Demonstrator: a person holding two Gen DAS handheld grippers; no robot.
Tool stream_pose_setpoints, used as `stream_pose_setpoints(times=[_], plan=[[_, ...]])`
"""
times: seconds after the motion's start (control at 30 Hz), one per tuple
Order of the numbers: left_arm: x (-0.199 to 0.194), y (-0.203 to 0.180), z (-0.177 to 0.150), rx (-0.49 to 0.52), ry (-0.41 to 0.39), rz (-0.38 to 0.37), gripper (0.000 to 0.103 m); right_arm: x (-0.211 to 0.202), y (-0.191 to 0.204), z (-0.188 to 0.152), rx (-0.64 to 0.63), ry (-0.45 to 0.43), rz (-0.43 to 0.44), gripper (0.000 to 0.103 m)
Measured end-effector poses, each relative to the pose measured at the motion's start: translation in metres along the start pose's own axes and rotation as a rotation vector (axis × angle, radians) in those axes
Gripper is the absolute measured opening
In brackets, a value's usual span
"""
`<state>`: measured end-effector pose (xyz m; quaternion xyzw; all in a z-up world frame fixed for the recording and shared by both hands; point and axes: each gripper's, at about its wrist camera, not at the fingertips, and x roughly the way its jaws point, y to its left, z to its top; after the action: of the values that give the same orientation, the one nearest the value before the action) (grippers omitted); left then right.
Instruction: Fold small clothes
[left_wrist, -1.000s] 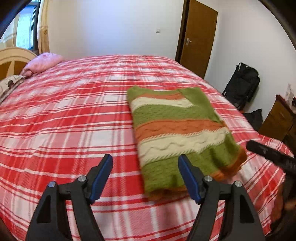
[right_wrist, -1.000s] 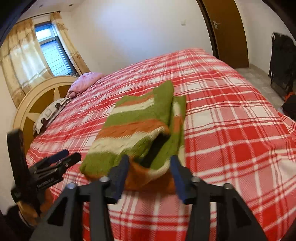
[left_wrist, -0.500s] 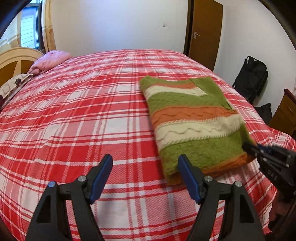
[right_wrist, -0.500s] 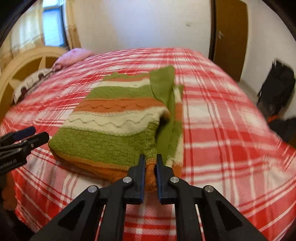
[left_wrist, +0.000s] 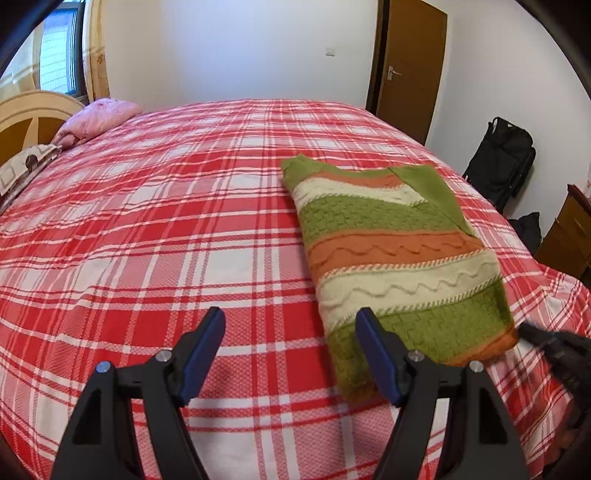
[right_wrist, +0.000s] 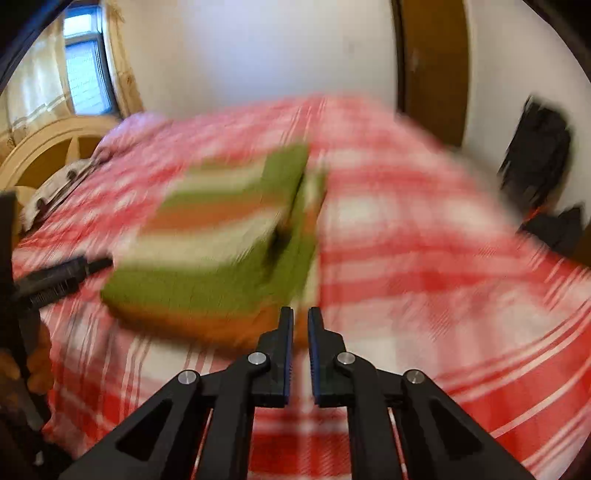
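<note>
**Near hem pinched, far fold to come**

The right gripper (right_wrist: 301, 321) has its jaws nearly together at the orange hem of the sweater (left_wrist: 399, 258), though blur hides the actual bite. The left gripper (left_wrist: 291, 332) stands wide, the sweater's near corner just past its right jaw. Better pinch both corners, then lift evenly.

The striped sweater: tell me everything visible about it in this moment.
The striped sweater is a thick knit in green, orange and cream bands with raised wavy lines. It lies folded into a long rectangle on the red plaid bedspread, one green part turned over its far right corner. The right gripper, jaws shut, pinches its orange near hem. The left gripper is open, one pad over its near edge.
</note>
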<state>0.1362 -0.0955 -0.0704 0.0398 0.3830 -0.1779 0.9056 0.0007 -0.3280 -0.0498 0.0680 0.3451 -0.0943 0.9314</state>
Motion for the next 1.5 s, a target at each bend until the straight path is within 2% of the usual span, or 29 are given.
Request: stream_pose_setpoints(times=[0.03,0.1,0.13,0.23,0.33,0.43,0.57,0.6,0.67,0.7,0.73,0.77,0.83,1.0,1.17,1.27,1.4,1.5], plan=[[0.003,0.0,0.002,-0.007,0.003,0.003,0.076,-0.008,0.001,0.012,0.0,-0.06,-0.025,0.008],[0.009,-0.005,0.008,-0.005,0.007,0.013,0.075,-0.008,0.004,0.033,0.001,-0.108,-0.006,0.008],[0.011,-0.01,0.011,0.005,0.006,0.015,0.075,0.003,0.011,0.048,-0.024,-0.094,0.027,0.008],[0.02,-0.024,0.02,0.024,0.006,0.053,0.075,0.042,0.032,0.073,-0.105,-0.055,0.049,0.008],[0.036,-0.033,0.023,-0.003,0.05,0.07,0.076,0.087,0.042,0.08,-0.157,0.027,0.035,0.008],[0.045,-0.045,0.022,0.028,0.064,0.109,0.076,0.124,0.043,0.07,-0.204,0.095,-0.051,0.008],[0.046,-0.057,0.021,0.09,0.045,0.137,0.076,0.132,0.021,0.067,-0.1,0.082,-0.03,0.011],[0.046,-0.059,0.021,0.095,0.044,0.142,0.076,0.133,0.02,0.067,-0.092,0.081,-0.035,0.017],[0.048,-0.059,0.022,0.092,0.049,0.145,0.076,0.139,0.017,0.068,-0.1,0.062,-0.08,0.046],[0.049,-0.058,0.023,0.086,0.053,0.145,0.076,0.141,0.011,0.067,-0.082,0.052,-0.098,0.054],[0.049,-0.058,0.023,0.082,0.056,0.145,0.076,0.142,0.003,0.067,-0.038,0.057,-0.084,0.06],[0.049,-0.058,0.023,0.079,0.059,0.144,0.076,0.145,-0.009,0.068,0.036,0.076,-0.031,0.063],[0.051,-0.058,0.023,0.078,0.065,0.148,0.077,0.15,-0.031,0.066,0.166,0.101,0.052,0.067],[0.049,-0.061,0.022,0.081,0.075,0.158,0.079,0.135,-0.02,0.06,0.141,0.068,0.033,0.068],[0.04,-0.046,0.013,0.064,0.097,0.084,0.079,0.094,-0.028,0.034,0.235,0.022,0.101,0.068],[0.033,-0.032,0.008,0.028,0.101,0.026,0.079,0.067,-0.029,0.024,0.237,-0.001,0.118,0.069],[0.02,-0.02,0.012,0.018,0.062,0.0,0.079,0.048,-0.03,0.027,0.232,-0.019,0.127,0.069],[0.018,-0.016,0.027,-0.002,0.024,-0.012,0.079,0.048,-0.033,0.039,0.261,-0.024,0.185,0.069]])
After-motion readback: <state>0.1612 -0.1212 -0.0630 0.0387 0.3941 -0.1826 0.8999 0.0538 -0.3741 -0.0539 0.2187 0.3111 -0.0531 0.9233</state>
